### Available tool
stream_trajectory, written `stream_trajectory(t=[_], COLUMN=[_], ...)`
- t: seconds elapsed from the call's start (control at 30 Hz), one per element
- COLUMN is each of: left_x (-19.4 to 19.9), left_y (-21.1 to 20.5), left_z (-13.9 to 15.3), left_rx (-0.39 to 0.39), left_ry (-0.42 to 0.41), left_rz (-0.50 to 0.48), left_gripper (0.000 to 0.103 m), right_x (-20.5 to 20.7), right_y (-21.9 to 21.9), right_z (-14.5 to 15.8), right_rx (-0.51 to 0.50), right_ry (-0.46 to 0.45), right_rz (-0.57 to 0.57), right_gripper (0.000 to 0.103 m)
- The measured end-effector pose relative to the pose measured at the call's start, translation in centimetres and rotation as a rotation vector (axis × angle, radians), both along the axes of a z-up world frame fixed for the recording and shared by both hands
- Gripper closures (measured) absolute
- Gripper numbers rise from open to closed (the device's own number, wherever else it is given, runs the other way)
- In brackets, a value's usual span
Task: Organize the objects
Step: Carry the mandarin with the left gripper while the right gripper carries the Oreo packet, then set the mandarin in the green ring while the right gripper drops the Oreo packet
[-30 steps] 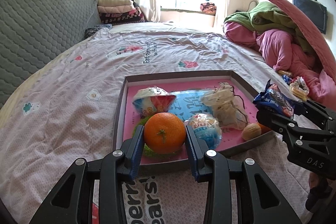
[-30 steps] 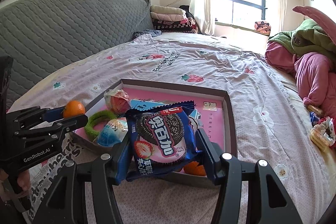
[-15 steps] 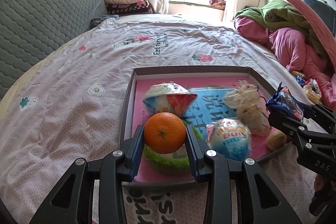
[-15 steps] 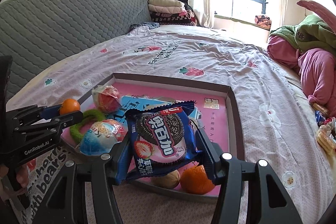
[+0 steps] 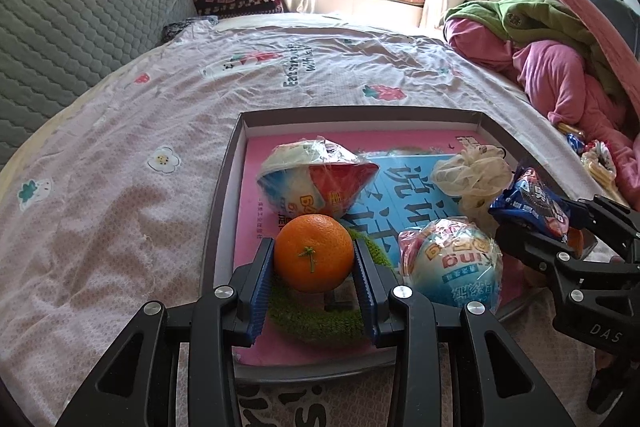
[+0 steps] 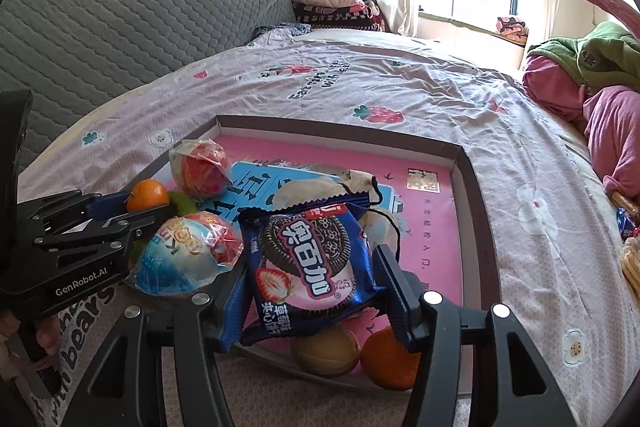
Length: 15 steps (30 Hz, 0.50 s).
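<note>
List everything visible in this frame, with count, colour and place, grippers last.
Tray: 1, grey rim, pink floor, on the bed.
Orange: 1, orange, held over the tray's near left part.
Cookie packet: 1, blue and pink, held over the tray's near edge.
Wrapped toy eggs: 2, blue-white near red-white farther back, in the tray.
Green ring: 1, green, in the tray under the orange.
Mesh pouch: 1, cream, right side of the tray.
Second orange: 1, orange, near right corner.
Brown ball: 1, tan, beside it.
Bedding pile: 1, pink and green, right.
Left gripper: shut on the orange.
Right gripper: shut on the cookie packet.
</note>
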<state>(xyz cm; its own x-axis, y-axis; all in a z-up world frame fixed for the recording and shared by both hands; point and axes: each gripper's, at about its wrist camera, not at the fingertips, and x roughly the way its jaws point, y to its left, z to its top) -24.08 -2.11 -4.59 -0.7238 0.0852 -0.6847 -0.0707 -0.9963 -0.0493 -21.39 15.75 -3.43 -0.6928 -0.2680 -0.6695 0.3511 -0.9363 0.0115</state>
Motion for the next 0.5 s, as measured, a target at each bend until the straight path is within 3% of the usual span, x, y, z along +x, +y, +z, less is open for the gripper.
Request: stream_trajectory(t=[0.43,0.5], left_x=[0.07,0.11], left_y=[0.14,0.1], left_z=[-0.27,-0.22], left_rx=[-0.014,-0.009], left_ry=[-0.009,-0.008], left_rz=[0.007,0.003], left_gripper=[0.064,0.059], right_x=[0.26,0.29], right_y=[-0.58,-0.65], right_z=[-0.42,-0.42], right_rx=[0.047,0.058], right_ry=[0.008,0.008], right_rz=[0.006,0.007], right_gripper=[0.043,0.043])
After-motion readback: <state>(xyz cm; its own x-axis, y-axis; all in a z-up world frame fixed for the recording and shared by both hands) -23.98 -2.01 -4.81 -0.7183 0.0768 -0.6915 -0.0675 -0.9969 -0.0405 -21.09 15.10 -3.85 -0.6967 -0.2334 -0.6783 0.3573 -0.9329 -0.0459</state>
